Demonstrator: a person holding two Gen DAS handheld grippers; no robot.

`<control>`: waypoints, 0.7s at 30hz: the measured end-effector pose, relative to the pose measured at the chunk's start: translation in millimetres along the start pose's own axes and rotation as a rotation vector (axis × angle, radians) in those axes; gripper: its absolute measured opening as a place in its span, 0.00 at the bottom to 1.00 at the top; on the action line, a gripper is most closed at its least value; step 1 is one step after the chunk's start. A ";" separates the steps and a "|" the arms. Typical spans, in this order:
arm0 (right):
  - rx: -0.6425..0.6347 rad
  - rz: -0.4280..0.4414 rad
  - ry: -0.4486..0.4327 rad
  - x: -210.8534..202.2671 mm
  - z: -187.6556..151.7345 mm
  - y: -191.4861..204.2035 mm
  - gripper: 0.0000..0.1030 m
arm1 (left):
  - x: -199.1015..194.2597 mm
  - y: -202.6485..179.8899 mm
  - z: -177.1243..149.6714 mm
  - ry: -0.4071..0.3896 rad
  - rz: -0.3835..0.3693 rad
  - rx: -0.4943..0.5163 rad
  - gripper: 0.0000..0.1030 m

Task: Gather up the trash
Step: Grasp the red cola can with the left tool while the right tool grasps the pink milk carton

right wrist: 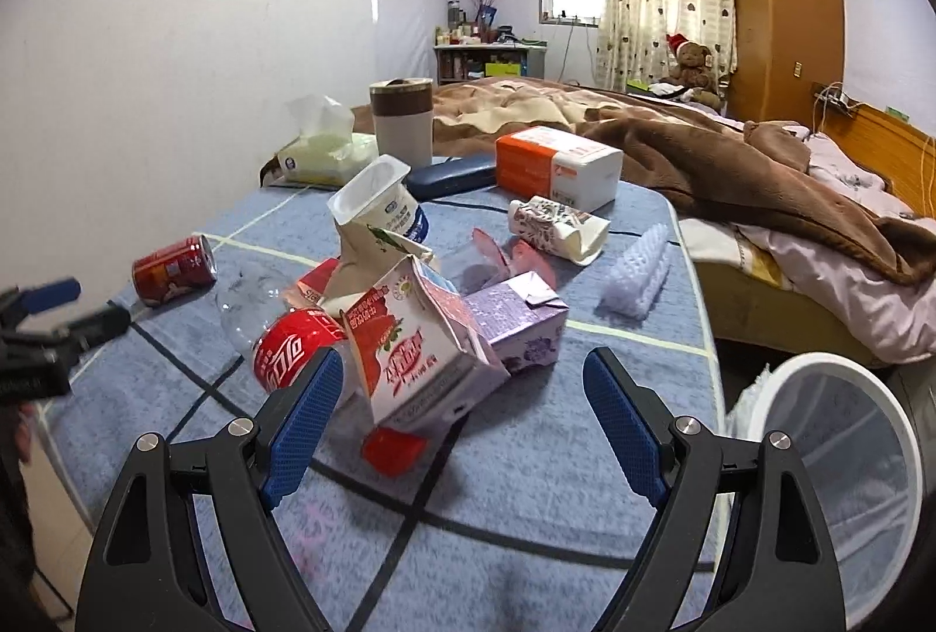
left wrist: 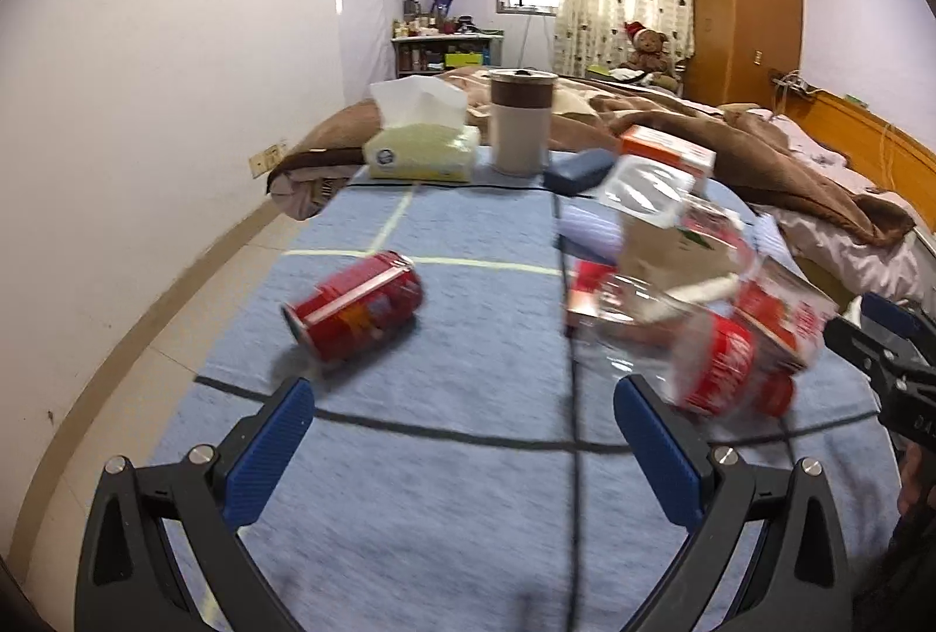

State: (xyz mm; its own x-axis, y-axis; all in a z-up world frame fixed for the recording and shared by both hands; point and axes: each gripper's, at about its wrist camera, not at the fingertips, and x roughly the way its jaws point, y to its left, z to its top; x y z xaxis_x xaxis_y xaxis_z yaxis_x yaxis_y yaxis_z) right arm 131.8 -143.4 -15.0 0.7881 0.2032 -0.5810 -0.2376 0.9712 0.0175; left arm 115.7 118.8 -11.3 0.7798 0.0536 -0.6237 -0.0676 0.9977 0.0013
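Item: trash scattered on a desk [right wrist: 526, 515] under a blue-grey cloth with dark and pale grid lines.

Left hand-held gripper [left wrist: 462, 433]: blue-padded jaws wide apart, nothing between them, hovering low over the cloth.

Right hand-held gripper [right wrist: 462, 398]: jaws likewise apart and empty.

Nearest candidate, left side: a red cylindrical drink can [left wrist: 357, 304] lying on its side. It lies ahead and slightly left of the left jaws, apart from them. Its long axis runs obliquely, one end toward the camera-left. The left hand is judged nearer; in the right view the can sits far left, beyond the heap.

Central heap, just ahead of the right jaws: a red-and-white strawberry milk carton [right wrist: 421, 357], a crushed clear plastic bottle with red cola label [right wrist: 281, 339], a lilac carton [right wrist: 520, 327], a white yoghurt cup [right wrist: 380, 199]. The bottle's label nearly meets the right gripper's left pad.

Receptacle: white mesh bin [right wrist: 842, 450], off the desk edge, right of the right gripper.
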 end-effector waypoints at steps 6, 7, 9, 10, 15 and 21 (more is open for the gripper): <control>0.018 -0.008 0.034 10.8 4.3 2.5 0.84 | 24.4 32.2 15.1 0.018 0.024 -0.023 1.00; 0.012 -0.009 0.043 13.3 4.7 3.7 0.84 | 31.8 39.1 17.7 0.030 0.023 -0.025 1.00; -0.003 -0.009 0.046 16.8 5.8 7.9 0.84 | 43.2 47.1 21.6 0.048 0.038 -0.019 1.00; -0.011 -0.005 0.047 17.8 6.1 10.1 0.83 | 50.2 53.7 24.5 0.058 0.056 -0.017 1.00; -0.033 0.007 0.079 29.5 8.8 14.4 0.81 | 77.5 73.0 33.6 0.102 0.062 0.008 1.00; -0.030 0.013 0.092 34.7 10.0 18.5 0.77 | 96.7 79.7 38.6 0.148 0.029 0.040 1.00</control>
State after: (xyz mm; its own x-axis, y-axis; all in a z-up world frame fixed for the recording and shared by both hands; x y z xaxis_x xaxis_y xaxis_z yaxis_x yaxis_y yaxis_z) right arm 160.5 -117.2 -26.6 0.7297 0.2025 -0.6531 -0.2658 0.9640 0.0020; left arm 209.8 205.1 -41.3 0.6776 0.0786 -0.7312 -0.0612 0.9969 0.0505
